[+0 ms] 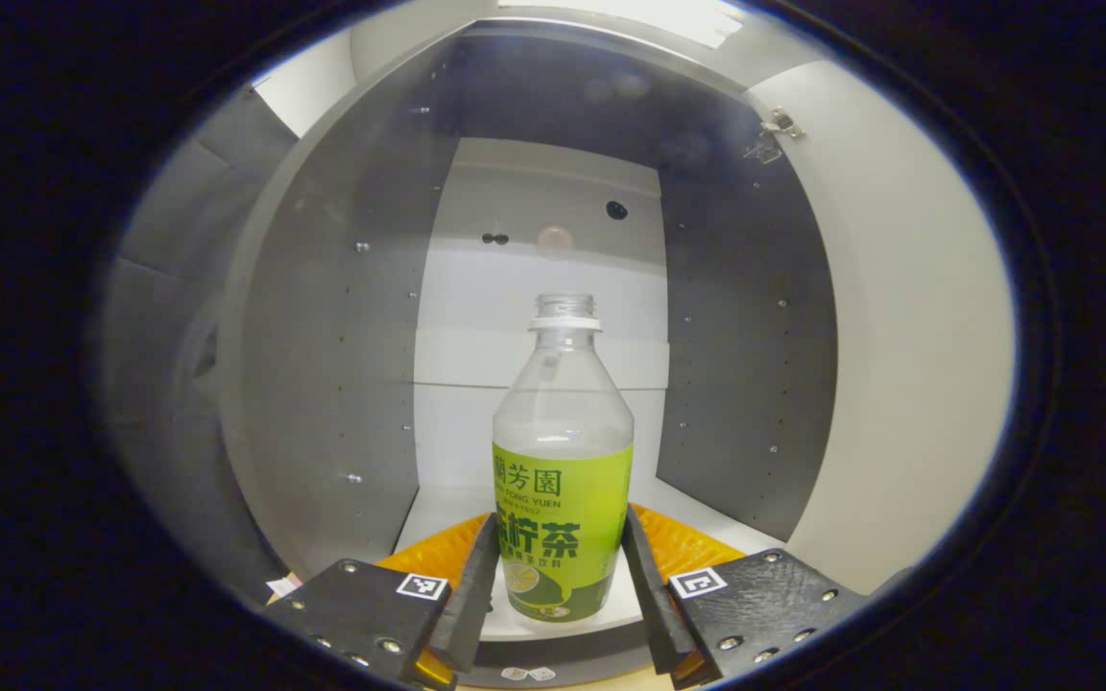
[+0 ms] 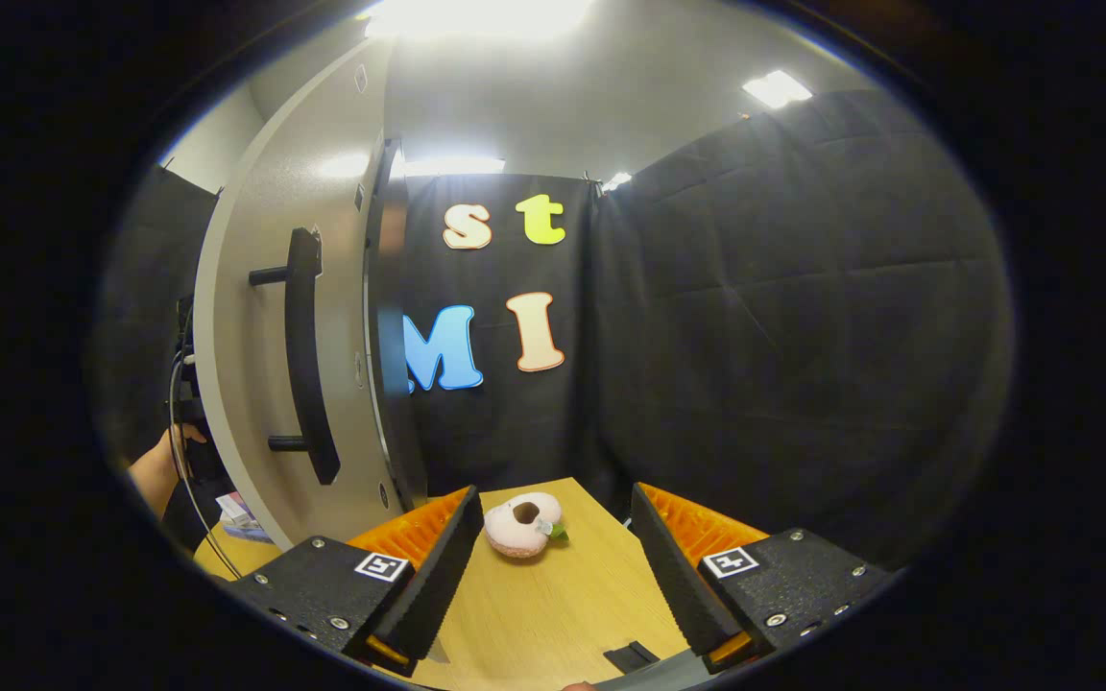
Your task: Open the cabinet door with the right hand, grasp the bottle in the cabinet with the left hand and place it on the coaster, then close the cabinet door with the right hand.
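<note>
Cabinet (image 1: 342, 365) interior, door (image 2: 255, 317) standing open: one bottle (image 1: 563, 461) standing upright at the shelf's front edge, uncapped and apparently empty, so likely light, thin-walled, easily dented or tipped; best taken at the labelled belly. Left gripper (image 1: 561, 576) is bracketing that label, fingers apparently touching but firm grip uncertain. Right gripper (image 2: 553, 566) is hanging released over the table (image 2: 553, 614). One handle (image 2: 303, 355), one plush toy (image 2: 522, 523).

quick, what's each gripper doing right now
Left gripper: tongs around the bottle; contact cannot be told.
Right gripper: open, holding nothing.
</note>
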